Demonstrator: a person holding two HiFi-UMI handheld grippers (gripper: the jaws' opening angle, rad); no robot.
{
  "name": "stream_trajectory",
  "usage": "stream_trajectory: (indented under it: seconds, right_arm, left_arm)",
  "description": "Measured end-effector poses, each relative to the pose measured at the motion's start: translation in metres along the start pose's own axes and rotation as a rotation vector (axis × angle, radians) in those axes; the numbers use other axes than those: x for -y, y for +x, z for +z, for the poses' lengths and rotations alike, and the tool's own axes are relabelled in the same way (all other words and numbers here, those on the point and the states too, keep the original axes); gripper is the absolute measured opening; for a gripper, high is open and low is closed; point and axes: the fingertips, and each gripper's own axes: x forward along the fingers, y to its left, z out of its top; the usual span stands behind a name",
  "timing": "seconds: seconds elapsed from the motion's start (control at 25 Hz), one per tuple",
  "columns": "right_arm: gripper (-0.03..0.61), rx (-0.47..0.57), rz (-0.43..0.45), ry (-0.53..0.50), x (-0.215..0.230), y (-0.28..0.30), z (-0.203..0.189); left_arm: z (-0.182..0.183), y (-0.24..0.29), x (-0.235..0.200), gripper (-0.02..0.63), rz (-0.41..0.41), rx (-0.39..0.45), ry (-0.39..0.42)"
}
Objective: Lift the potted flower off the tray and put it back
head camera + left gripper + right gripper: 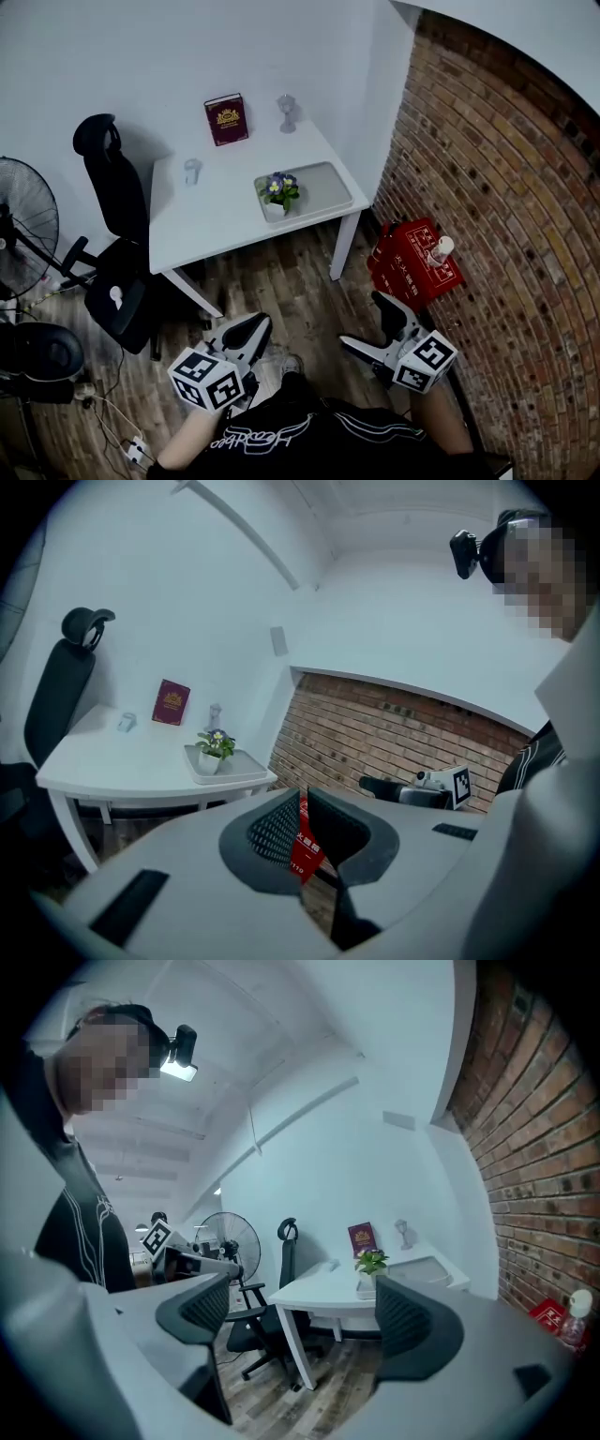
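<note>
Nearest are the two grippers, both well short of the desk (216, 220), above the wooden floor (300, 281). The left gripper (261, 323) has its fingers (272, 832) pressed nearly together with nothing between them; the right gripper (359, 319) has its fingers (412, 1326) spread wide and empty. The potted flower (279, 193) stands upright at the left end of the tray (328, 187), near the desk's front right corner; nothing touches it. I judge the task is not begun; approach, lift and putting back are all left. At the back of the desk a red book (226, 119) leans beside a small glass figure (287, 112); a cup (192, 172) stands further left. An office chair (117, 187) is left of the desk, a red crate (417, 262) right of it; the front of the desk looks free.
</note>
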Motion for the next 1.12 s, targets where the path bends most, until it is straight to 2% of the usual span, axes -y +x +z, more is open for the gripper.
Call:
stream_trajectory:
  seconds: [0.2,0.4,0.56,0.8,1.12]
  right_arm:
    - [0.484,-0.036,-0.002,-0.008,0.043,0.092,0.009]
    - [0.497,-0.067,-0.033,-0.05,0.082,0.155,0.007]
    - [0.505,-0.114,-0.067,-0.066,0.116,0.187,-0.003]
    - [0.503,-0.181,-0.072,-0.117,0.154,0.234,-0.029]
    - [0.502,-0.292,-0.037,-0.181,0.195,0.288,-0.062]
  left_arm:
    - [0.042,0.037,-0.084,0.049,0.006,-0.01,-0.013]
    - [0.058,0.066,-0.146,0.049,0.001,-0.037,-0.037]
    - [0.061,0.086,-0.173,0.049,0.006,-0.061,-0.029]
    - [0.067,0.1,-0.197,0.049,0.022,-0.063,-0.025]
    - [0.074,0.114,-0.238,0.049,0.096,-0.063,-0.082]
